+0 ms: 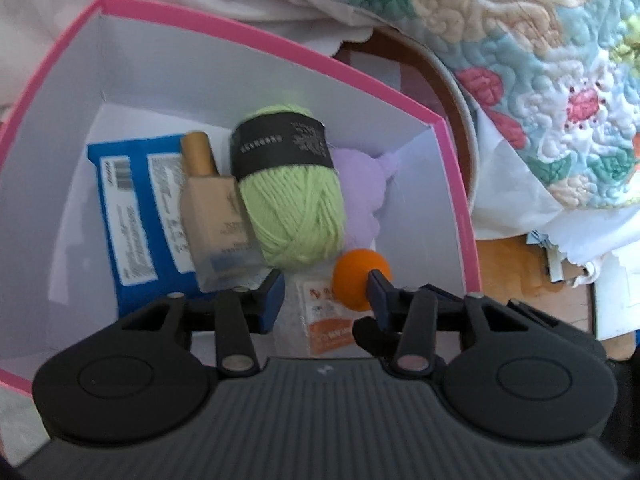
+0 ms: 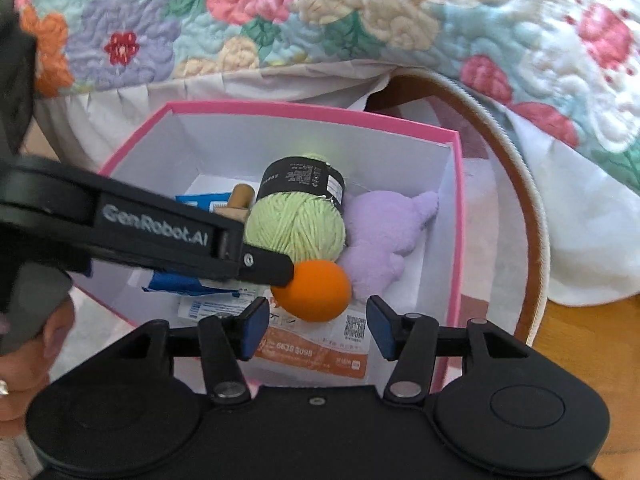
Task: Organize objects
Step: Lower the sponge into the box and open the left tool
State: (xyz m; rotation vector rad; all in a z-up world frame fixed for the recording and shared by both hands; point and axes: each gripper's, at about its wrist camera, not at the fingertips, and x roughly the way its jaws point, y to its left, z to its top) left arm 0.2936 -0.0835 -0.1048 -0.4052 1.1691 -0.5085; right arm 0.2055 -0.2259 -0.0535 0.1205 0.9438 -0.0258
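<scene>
Orange ball (image 2: pixel 313 290) just ahead of open right claw (image 2: pixel 316 330)

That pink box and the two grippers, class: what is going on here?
A person is packing a pink box with handheld grippers. Inside lie green yarn, a purple plush toy, a beige bottle, blue packets and an orange ball. Both the left gripper and the right gripper hover open over the ball.
</scene>
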